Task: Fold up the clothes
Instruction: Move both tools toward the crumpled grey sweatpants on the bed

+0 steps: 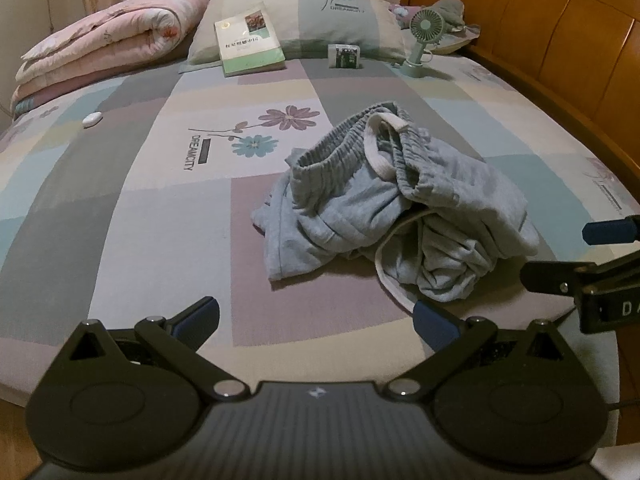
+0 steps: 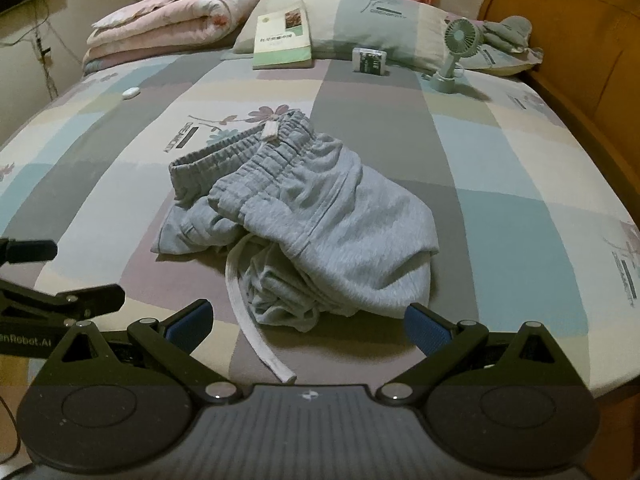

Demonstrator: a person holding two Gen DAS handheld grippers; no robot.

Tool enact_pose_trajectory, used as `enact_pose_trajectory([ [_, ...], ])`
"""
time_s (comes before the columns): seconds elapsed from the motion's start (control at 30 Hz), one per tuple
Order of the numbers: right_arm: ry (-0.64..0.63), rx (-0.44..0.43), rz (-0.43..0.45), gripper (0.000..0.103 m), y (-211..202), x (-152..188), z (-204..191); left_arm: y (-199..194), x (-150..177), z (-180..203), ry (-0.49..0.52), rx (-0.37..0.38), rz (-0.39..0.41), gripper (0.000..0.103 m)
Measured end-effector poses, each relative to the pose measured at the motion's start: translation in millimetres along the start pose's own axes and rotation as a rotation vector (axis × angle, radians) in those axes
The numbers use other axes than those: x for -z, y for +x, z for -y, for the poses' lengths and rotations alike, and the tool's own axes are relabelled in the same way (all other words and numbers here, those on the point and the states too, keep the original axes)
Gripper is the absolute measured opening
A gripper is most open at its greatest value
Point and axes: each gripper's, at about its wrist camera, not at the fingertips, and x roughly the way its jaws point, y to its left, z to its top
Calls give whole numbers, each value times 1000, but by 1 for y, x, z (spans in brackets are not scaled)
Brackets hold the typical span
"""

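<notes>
Both grippers are hovering side by side with jaws spread wide, gripping nothing.

The left gripper (image 1: pixel 316 320) is pointing forward, its blue-padded fingers (image 1: pixel 434 322) splayed far apart and touching nothing. The right gripper (image 2: pixel 308 326) is sitting level just beside it in the same pose, blue pads (image 2: pixel 426 330) held wide. Each one is showing at the edge of the other's view: the right gripper (image 1: pixel 588 256) at the left camera's right edge, the left gripper (image 2: pixel 60 276) at the right camera's left edge.
</notes>
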Motion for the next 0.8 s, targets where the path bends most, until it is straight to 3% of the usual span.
enact_pose_trajectory([
  [0.3,-33,-33,-16,103,14,-7,0,10,-1,-1,31,31,19,102],
  [0.43,-77,-56,16,103,16,-8,0,13,0,-5,46,39,33,102],
  [0.8,-101,-70,-50,103,31,-3,8,26,8,-11,81,65,4,102],
])
